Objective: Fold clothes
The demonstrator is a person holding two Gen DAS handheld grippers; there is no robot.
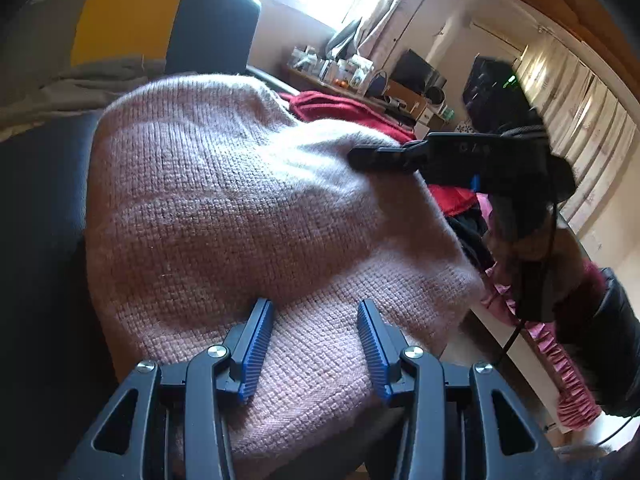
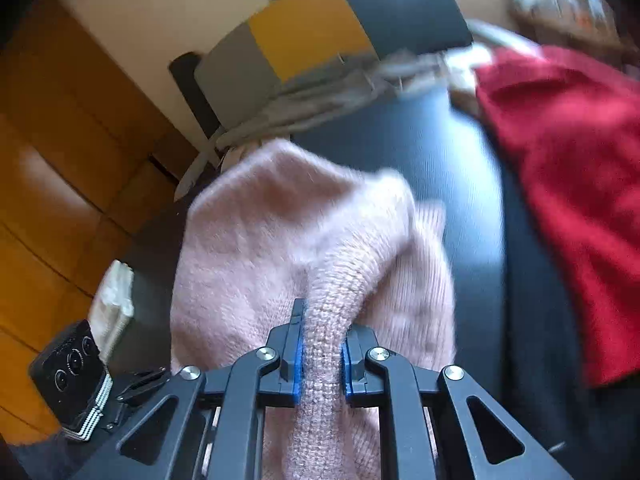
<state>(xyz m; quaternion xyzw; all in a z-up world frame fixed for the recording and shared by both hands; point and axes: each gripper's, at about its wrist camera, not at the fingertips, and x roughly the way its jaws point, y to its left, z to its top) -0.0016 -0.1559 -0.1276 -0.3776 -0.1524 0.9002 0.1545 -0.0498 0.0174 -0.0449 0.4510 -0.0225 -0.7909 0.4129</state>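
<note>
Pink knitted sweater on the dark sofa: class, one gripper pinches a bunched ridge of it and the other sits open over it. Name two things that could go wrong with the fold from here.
1. The right gripper pinches only a narrow ridge of the pink sweater; the knit may slip out or stretch.
2. The left gripper is open with fabric merely lying between its pads, so that side is unheld and could drag, skewing the fold.
3. The red garment lies close by and might get caught up.
</note>
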